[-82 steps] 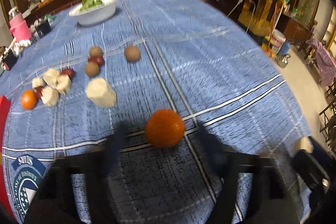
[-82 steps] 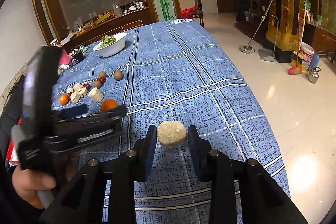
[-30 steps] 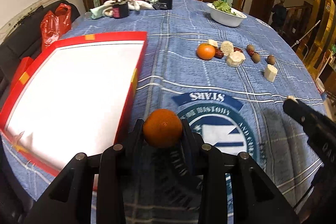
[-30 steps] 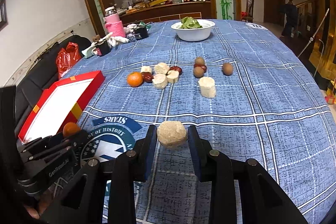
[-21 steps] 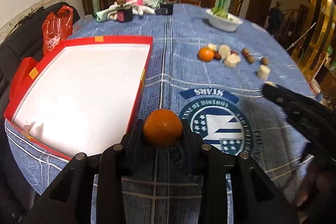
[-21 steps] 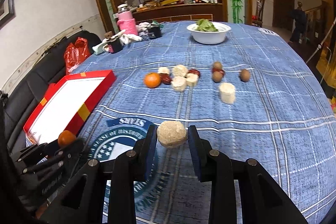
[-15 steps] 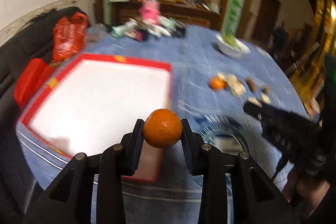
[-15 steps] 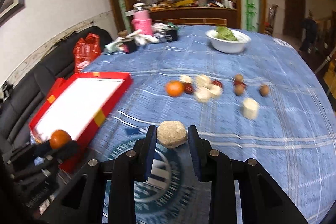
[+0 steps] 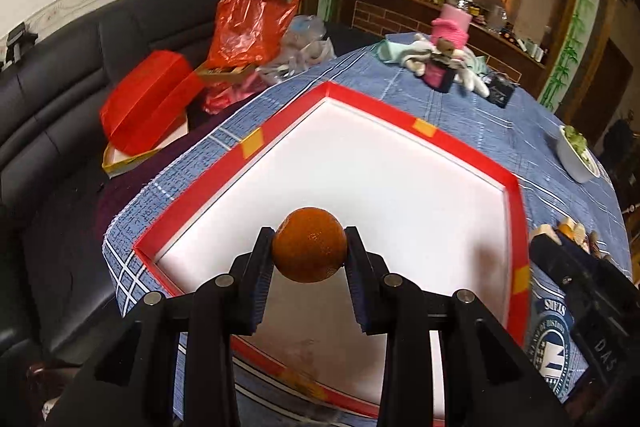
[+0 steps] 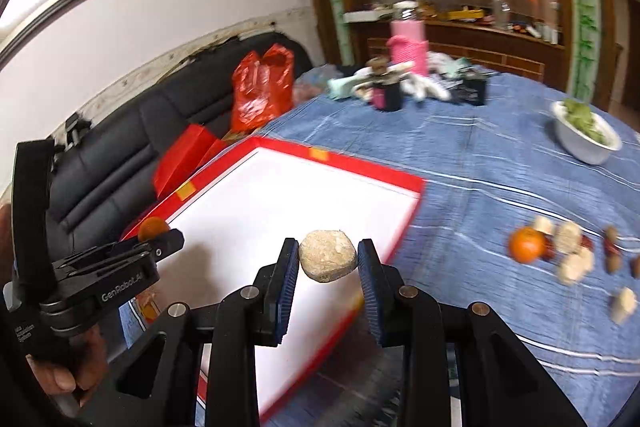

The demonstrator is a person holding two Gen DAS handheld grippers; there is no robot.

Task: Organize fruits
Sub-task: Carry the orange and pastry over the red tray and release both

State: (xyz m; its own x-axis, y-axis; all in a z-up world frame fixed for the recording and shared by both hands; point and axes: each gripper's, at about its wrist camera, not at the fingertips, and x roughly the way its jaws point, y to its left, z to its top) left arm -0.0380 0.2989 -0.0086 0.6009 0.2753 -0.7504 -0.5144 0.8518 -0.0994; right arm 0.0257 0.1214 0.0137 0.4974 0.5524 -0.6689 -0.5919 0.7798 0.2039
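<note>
My left gripper is shut on an orange and holds it above the near part of a red-rimmed tray with a white floor. In the right wrist view the left gripper hangs over the tray's left rim. My right gripper is shut on a beige lumpy round fruit above the tray's near right part. A second orange, pale cut chunks and small brown and red fruits lie on the blue cloth to the right.
A white bowl of greens stands far right. A pink bottle, cloths and small dark boxes sit at the table's far edge. A black sofa with red bags and a red box lies left of the table.
Both grippers have swung left from the fruit pile and the cloth's printed emblem to above the red tray, each still holding its fruit.
</note>
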